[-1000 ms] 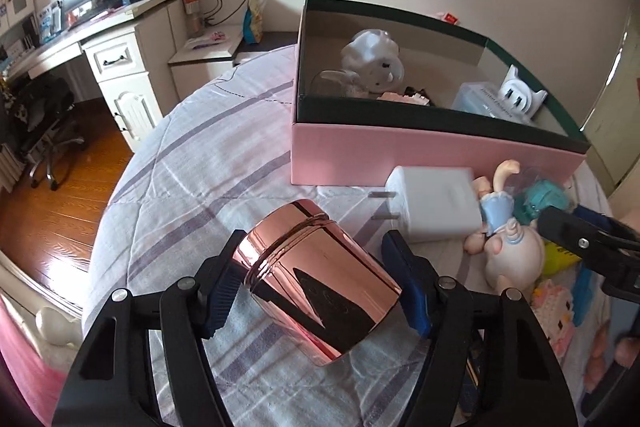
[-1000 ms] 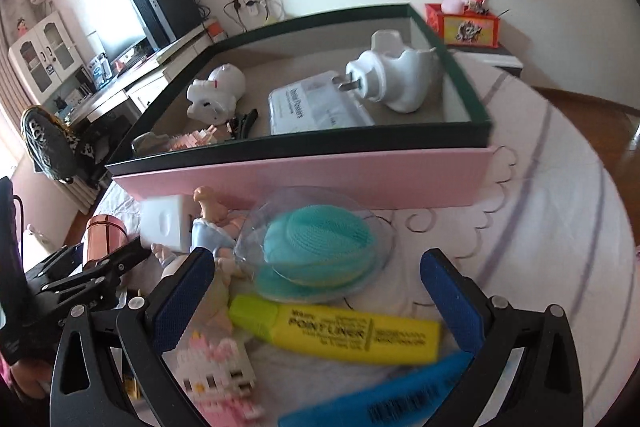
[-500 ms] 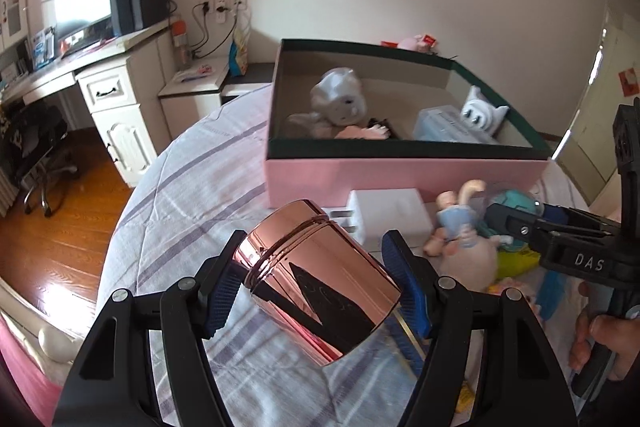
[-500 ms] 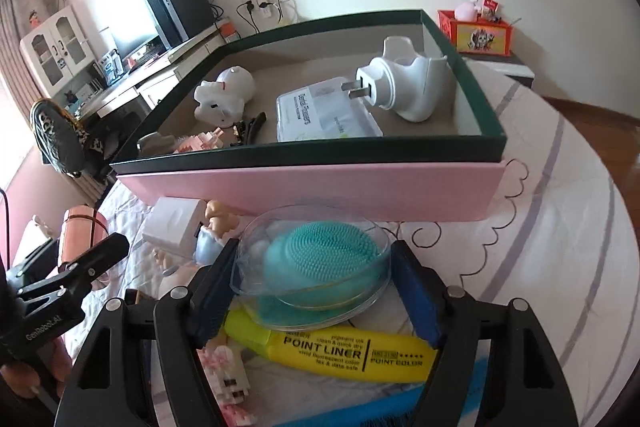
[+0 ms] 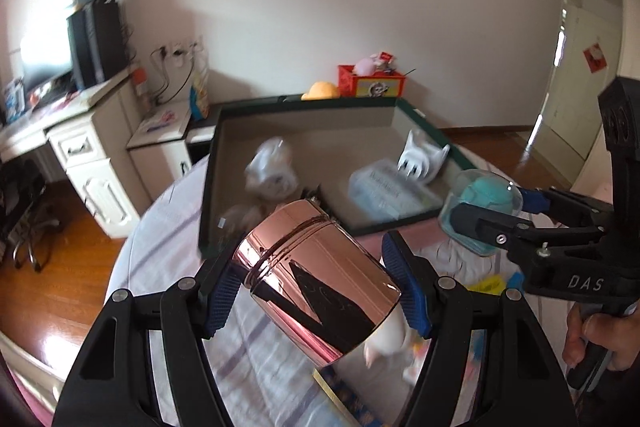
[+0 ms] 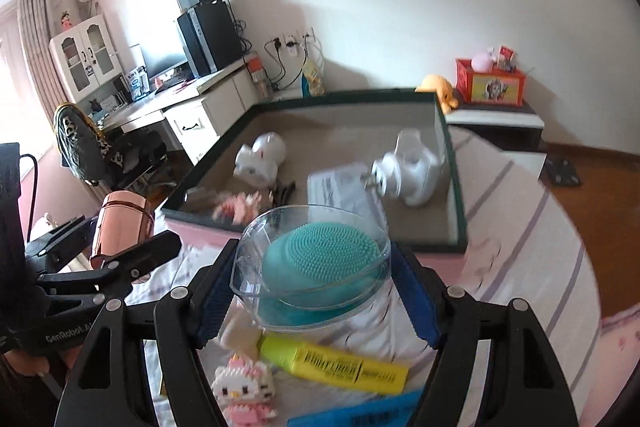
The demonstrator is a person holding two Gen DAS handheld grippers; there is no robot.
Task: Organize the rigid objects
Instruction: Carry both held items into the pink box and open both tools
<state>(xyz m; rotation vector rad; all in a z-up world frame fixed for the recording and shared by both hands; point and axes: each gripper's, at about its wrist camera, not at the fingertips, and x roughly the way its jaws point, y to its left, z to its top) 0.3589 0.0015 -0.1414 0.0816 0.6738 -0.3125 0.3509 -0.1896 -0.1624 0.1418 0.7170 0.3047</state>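
My left gripper (image 5: 316,279) is shut on a shiny rose-gold tin (image 5: 316,275), held tilted in the air in front of the pink box with a dark green rim (image 5: 288,103). My right gripper (image 6: 316,283) is shut on a clear plastic case holding a teal silicone brush (image 6: 316,263), lifted above the bed just before the box's near wall (image 6: 200,231). Each gripper shows in the other's view: the tin (image 6: 120,227) at the left, the teal brush case (image 5: 480,203) at the right. Inside the box lie a white figurine (image 6: 260,159), a white plug adapter (image 6: 408,171) and a clear packet (image 6: 344,187).
On the striped bedspread below lie a yellow highlighter (image 6: 336,367), a blue marker (image 6: 360,415) and a pink block kitten figure (image 6: 244,391). A white desk with drawers (image 5: 80,155) stands left of the bed. A red crate (image 6: 492,83) sits on a stand behind the box.
The right gripper closed on the teal brush case and lifted it off the bed. The left gripper rose with the tin, so the box interior now shows from higher up.
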